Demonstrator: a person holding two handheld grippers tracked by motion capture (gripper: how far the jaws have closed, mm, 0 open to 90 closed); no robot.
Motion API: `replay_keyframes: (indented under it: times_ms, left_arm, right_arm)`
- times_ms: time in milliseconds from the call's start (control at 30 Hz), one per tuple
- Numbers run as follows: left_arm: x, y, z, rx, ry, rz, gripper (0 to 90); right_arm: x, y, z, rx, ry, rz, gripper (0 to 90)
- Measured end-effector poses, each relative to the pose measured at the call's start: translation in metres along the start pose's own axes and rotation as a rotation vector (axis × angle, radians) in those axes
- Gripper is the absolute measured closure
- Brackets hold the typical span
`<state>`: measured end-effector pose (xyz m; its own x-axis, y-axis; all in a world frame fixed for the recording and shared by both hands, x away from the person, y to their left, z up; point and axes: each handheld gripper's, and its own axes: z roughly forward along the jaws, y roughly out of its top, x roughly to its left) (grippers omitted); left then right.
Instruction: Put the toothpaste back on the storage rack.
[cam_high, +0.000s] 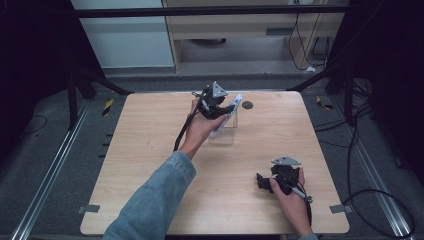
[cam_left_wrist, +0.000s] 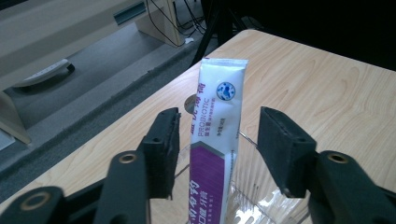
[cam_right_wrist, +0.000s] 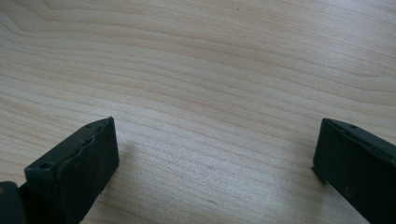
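Observation:
A white and purple sachet stands tilted in a clear plastic holder at the far middle of the wooden table. My left gripper has its jaws on either side of the sachet, and there is a gap on both sides, so neither pad presses on it. In the high view the left gripper sits over the sachet and the holder. My right gripper rests near the front right of the table, pointing left. Its jaws are wide open over bare wood.
A small dark round hole is in the tabletop just right of the holder. The table's far edge lies close behind the sachet. Black frame poles and cables stand around the table on the grey floor, with a light cabinet beyond.

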<state>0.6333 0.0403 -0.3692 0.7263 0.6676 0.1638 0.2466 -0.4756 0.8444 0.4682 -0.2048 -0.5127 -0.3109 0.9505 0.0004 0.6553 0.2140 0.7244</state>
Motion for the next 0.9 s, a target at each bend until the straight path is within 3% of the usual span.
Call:
replay_keyframes:
  times_ms: [133, 333, 533, 900]
  left_arm:
    - [-0.003, 0.000, -0.001, 0.007, -0.012, 0.010, 39.8]
    - [-0.006, 0.001, -0.004, 0.018, 0.009, 0.022, 23.4]
    - [-0.011, 0.000, -0.007, 0.040, -0.035, 0.002, 13.7]
    - [-0.018, -0.003, -0.018, 0.057, -0.056, 0.029, 9.8]
  right_arm:
    - [0.000, 0.000, 0.000, 0.000, 0.000, 0.000, 0.3]
    - [0.000, 0.000, 0.000, 0.000, 0.000, 0.000, 0.3]
    - [0.000, 0.000, 0.000, 0.000, 0.000, 0.000, 0.3]
    - [0.000, 0.000, 0.000, 0.000, 0.000, 0.000, 0.3]
